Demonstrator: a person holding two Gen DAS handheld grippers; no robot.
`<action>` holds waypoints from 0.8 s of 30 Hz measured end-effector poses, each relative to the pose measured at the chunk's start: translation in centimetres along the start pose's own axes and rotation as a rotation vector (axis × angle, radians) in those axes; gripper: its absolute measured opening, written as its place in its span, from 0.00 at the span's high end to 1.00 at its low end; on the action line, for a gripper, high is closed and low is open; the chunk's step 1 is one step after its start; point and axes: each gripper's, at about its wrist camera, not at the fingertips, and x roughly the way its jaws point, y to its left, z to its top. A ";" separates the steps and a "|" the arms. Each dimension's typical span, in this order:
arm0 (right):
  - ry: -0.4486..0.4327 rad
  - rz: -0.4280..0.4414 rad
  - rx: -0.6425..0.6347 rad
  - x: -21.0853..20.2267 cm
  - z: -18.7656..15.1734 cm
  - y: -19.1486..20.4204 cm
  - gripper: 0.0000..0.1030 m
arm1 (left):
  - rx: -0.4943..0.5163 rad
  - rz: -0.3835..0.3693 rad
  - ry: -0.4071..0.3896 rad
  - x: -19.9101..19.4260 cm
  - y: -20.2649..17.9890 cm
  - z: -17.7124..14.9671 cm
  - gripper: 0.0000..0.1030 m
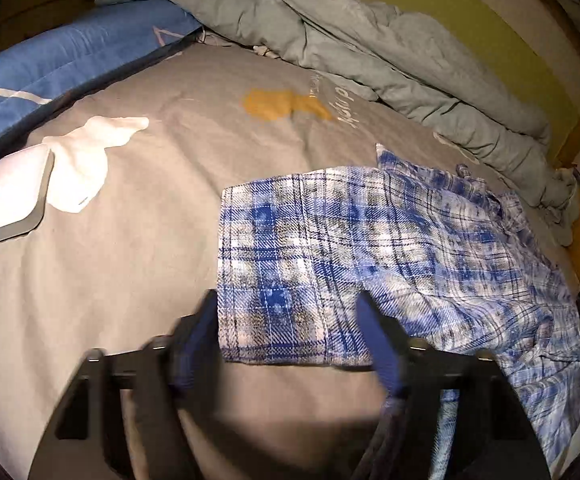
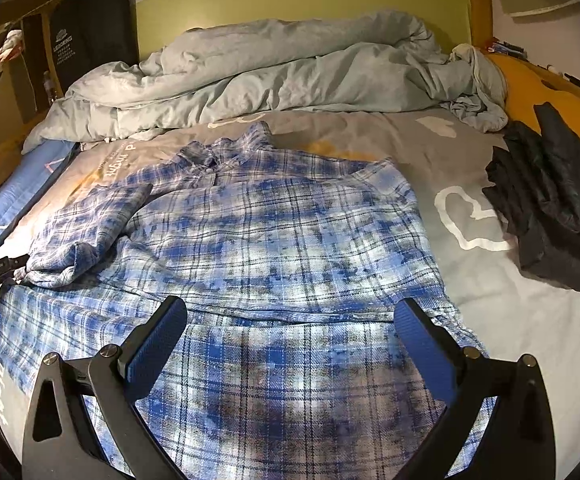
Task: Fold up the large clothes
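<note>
Plaid flannel shirt point(image 2: 273, 216), blue and white, lies flat on the grey bed sheet point(image 2: 490, 304), collar toward the rumpled pale quilt point(image 2: 273, 76). 1 sleeve is folded across the shirt's left side into a soft rectangle. Right gripper point(image 2: 290, 320) hangs over the shirt's lower half, its 2 ribbed blue pads spread wide, touching nothing. Left gripper point(image 1: 285, 320) is blurred at the sleeve's cuff point(image 1: 273, 280), jaws apart, cloth between them unpinched. Beside the shirt's right side sits a crumpled black garment point(image 2: 554, 200).

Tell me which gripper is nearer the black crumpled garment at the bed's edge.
Right. The right gripper hovers over the plaid shirt beside the black crumpled garment; the left gripper is at the shirt's far side.
</note>
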 end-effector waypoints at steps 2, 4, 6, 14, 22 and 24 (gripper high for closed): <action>0.004 0.000 0.009 0.1 0.0 -0.2 0.00 | 0.029 -0.005 -0.005 0.2 -0.4 -0.1 0.83; 0.008 0.004 0.018 0.1 0.0 -0.4 0.00 | 0.053 -0.015 -0.030 -0.2 -1.1 -0.2 0.93; 0.006 0.003 0.025 0.0 0.1 -0.7 0.00 | 0.099 -0.001 -0.102 -1.8 -2.3 -0.1 0.93; -0.028 0.016 0.050 -1.2 0.8 -1.5 0.00 | 0.290 -0.160 -0.287 -9.1 -12.8 0.8 0.93; -0.048 0.007 0.096 -1.9 1.3 -3.6 0.00 | 0.425 -0.439 -0.242 -10.5 -27.7 0.0 0.93; -0.047 -0.006 0.105 -1.8 1.3 -4.1 0.00 | 0.439 -0.485 -0.207 -9.5 -30.4 -0.8 0.93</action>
